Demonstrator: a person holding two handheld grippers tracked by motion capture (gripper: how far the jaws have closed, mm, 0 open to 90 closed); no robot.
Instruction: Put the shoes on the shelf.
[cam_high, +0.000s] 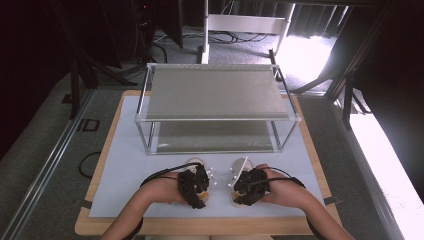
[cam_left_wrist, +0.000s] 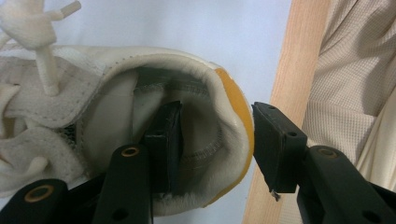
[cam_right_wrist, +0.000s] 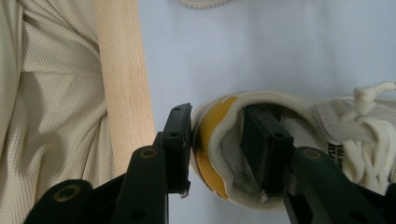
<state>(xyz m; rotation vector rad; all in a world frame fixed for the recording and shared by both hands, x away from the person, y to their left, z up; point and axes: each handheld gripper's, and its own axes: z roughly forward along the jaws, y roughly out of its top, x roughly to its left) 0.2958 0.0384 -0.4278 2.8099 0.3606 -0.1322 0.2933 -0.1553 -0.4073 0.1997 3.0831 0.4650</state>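
Observation:
Two cream lace-up shoes with yellow heel patches lie side by side on the white mat. In the high view the left shoe (cam_high: 196, 163) sits under my left gripper (cam_high: 198, 199), and the right shoe (cam_high: 241, 164) under my right gripper (cam_high: 243, 199). Both grippers point down at the heels. My left gripper (cam_left_wrist: 217, 126) straddles the left shoe (cam_left_wrist: 93, 93) at its heel wall, one jaw inside the collar and one outside, with slack around the wall. My right gripper (cam_right_wrist: 219, 123) stands the same way over the right shoe (cam_right_wrist: 336, 116), its outer jaw close beside the yellow patch, pads not pressing.
A two-tier metal-frame shelf (cam_high: 215, 95) stands across the far half of the mat (cam_high: 125, 175). The table's wooden front edge (cam_left_wrist: 289, 93) runs just behind the heels, with the person's beige clothing (cam_right_wrist: 51, 93) beyond it. The other shoe's sole (cam_right_wrist: 201, 3) lies near the right gripper.

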